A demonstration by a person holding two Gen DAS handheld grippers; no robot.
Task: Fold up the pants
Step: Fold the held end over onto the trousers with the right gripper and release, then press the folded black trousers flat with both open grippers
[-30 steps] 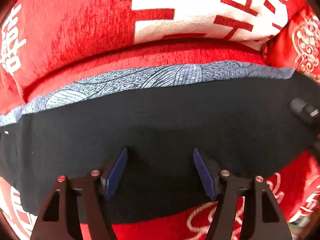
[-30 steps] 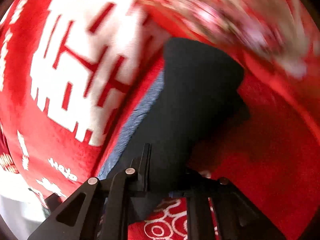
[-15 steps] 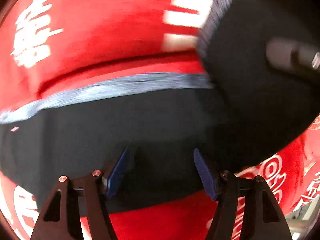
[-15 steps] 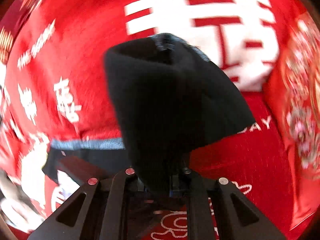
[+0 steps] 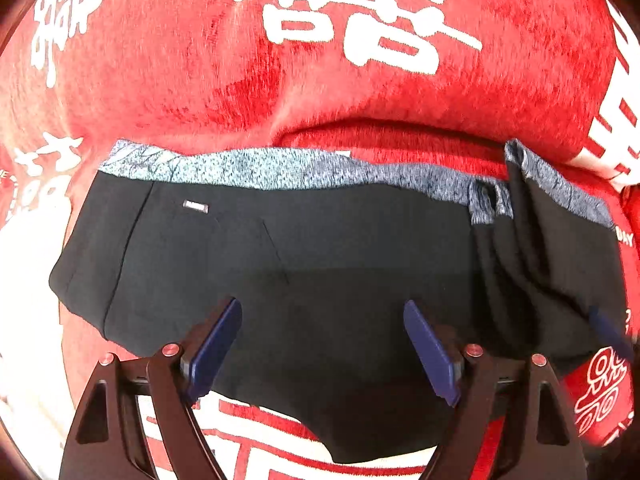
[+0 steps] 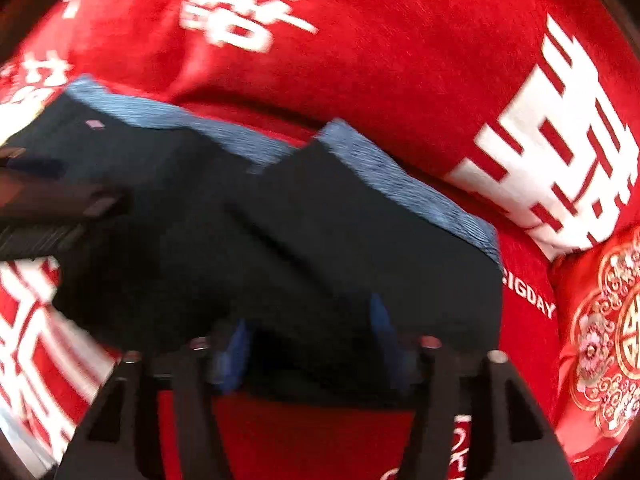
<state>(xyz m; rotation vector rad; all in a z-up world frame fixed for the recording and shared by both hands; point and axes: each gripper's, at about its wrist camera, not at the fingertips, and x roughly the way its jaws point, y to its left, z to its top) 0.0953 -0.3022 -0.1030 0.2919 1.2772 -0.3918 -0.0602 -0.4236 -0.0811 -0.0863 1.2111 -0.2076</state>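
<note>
Black pants (image 5: pixel 320 264) with a blue-grey patterned strip (image 5: pixel 280 168) along their far edge lie flat on a red bedspread (image 5: pixel 360 92). One end is folded over and rests on the right part (image 6: pixel 360 232). My left gripper (image 5: pixel 324 344) hovers over the middle of the pants, its jaws opening, with nothing pinched between the blue pads (image 5: pixel 216 344). My right gripper (image 6: pixel 310 344) is over the folded end, its jaws opening too. The black cloth lies between and under the right gripper's pads (image 6: pixel 382 332), which do not press it. The left gripper (image 6: pixel 48 200) shows at the left edge of the right wrist view.
The red bedspread carries large white characters (image 5: pixel 360 12). A red pillow with gold embroidery (image 6: pixel 600 340) lies to the right of the pants. A fold in the bedspread (image 5: pixel 380 128) runs just behind the pants' far edge.
The right gripper swung one end of the pants over onto the rest and let go. The left gripper slid sideways along the pants and its jaws stand wider.
</note>
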